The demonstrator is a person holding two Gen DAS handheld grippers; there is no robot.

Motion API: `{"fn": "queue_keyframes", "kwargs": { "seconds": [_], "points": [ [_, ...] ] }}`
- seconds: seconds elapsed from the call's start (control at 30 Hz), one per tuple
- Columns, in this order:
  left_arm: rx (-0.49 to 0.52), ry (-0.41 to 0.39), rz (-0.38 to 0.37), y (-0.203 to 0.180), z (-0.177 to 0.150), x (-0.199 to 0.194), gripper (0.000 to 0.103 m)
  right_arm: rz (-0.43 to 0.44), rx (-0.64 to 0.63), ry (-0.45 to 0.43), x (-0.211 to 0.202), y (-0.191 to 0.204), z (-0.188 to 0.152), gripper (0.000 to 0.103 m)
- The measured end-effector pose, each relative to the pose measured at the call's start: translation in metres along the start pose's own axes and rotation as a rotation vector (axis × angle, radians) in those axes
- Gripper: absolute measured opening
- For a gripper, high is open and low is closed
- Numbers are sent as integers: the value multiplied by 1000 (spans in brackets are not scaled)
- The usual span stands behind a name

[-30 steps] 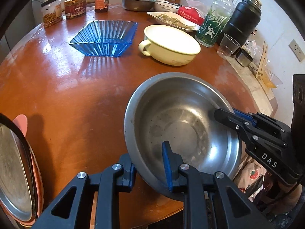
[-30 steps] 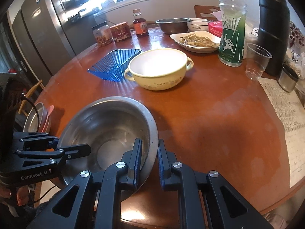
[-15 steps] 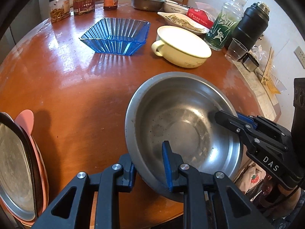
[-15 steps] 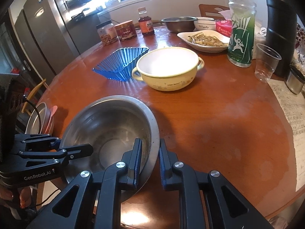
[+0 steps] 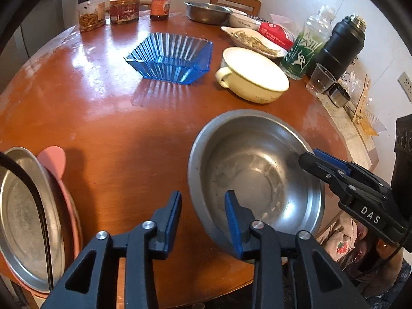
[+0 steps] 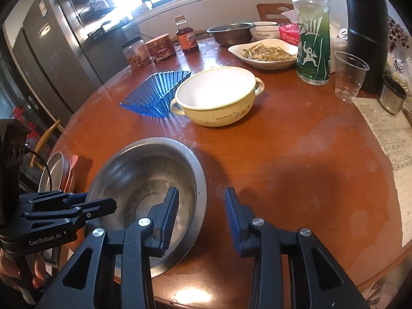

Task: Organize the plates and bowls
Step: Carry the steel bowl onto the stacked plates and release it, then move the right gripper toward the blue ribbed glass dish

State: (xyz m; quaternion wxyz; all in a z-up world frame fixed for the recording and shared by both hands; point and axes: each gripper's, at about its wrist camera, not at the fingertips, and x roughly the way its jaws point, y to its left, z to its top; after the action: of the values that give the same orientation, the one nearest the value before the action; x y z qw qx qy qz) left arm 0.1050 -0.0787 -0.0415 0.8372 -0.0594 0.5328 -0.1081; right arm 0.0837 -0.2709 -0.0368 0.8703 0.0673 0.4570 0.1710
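A large steel bowl (image 5: 257,170) (image 6: 144,177) rests on the brown round table (image 5: 103,128) near its front edge. My left gripper (image 5: 202,219) straddles the bowl's near-left rim; its jaws are opening and the pads stand off the rim. My right gripper (image 6: 200,213) straddles the opposite rim the same way, jaws opening, one finger inside the bowl and one outside. Each gripper shows in the other's view: the right gripper (image 5: 322,164), the left gripper (image 6: 97,203). A blue ribbed glass dish (image 5: 172,59) and a cream two-handled bowl (image 5: 255,77) sit farther back.
A steel plate (image 5: 23,206) stacked with pink plates (image 5: 54,159) stands off the table's left edge. At the back are jars, a sauce bottle, another steel bowl (image 5: 206,13) and a dish of food (image 5: 252,40). A green bottle, black flask (image 5: 340,43) and plastic cup crowd the right.
Both grippers were shut on the steel bowl's rim; now both pairs of jaws have parted and let go. The bowl lies on the table.
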Motion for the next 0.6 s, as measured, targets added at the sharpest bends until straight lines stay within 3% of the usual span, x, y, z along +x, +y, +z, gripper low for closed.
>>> {"fn": "queue_keyframes", "kwargs": {
  "seconds": [0.2, 0.6],
  "points": [
    [-38, -50, 5, 14, 12, -24, 47, -7, 0, -30, -9, 1, 7, 38],
    [-99, -124, 71, 34, 74, -52, 47, 78, -142, -106, -29, 35, 74, 38]
  ]
}}
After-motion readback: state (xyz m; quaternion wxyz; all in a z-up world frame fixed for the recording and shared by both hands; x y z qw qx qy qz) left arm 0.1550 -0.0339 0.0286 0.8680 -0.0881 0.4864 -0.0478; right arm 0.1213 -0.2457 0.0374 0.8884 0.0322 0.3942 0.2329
